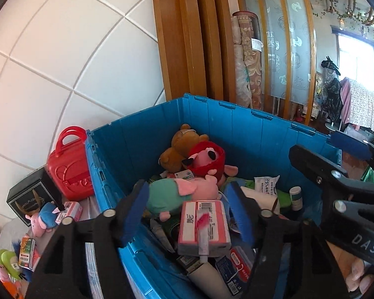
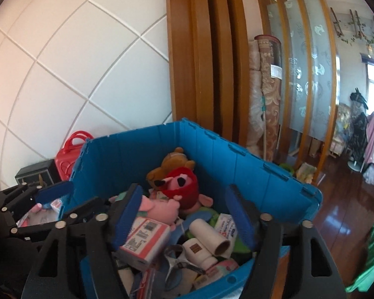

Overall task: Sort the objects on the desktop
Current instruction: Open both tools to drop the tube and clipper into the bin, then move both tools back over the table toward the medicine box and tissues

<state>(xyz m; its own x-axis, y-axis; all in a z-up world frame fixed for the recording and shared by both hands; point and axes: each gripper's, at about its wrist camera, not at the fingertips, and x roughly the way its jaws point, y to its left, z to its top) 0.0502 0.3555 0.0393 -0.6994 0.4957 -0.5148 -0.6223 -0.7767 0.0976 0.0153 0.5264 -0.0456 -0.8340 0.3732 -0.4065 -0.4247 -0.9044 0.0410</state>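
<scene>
Meanwhile, both tongs, left (image 1: 187, 214) and right (image 2: 184, 214), gape wide and empty above a blue crate (image 1: 236, 124) already heaped with plush toys (image 1: 187, 194), cartons (image 1: 203, 224) and bottles; several items, among them a red case (image 1: 69, 169) and black box (image 1: 30, 199), wait beside it on the bench (image 1: 52, 236), so sorting looks only partly done

Green bin (image 2: 369, 254) cut off

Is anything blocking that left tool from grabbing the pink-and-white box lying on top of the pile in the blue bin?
Nothing visible does. The pink-and-white box lies on top of the pile in the blue bin, and the left tool hovers open above it, empty.
</scene>
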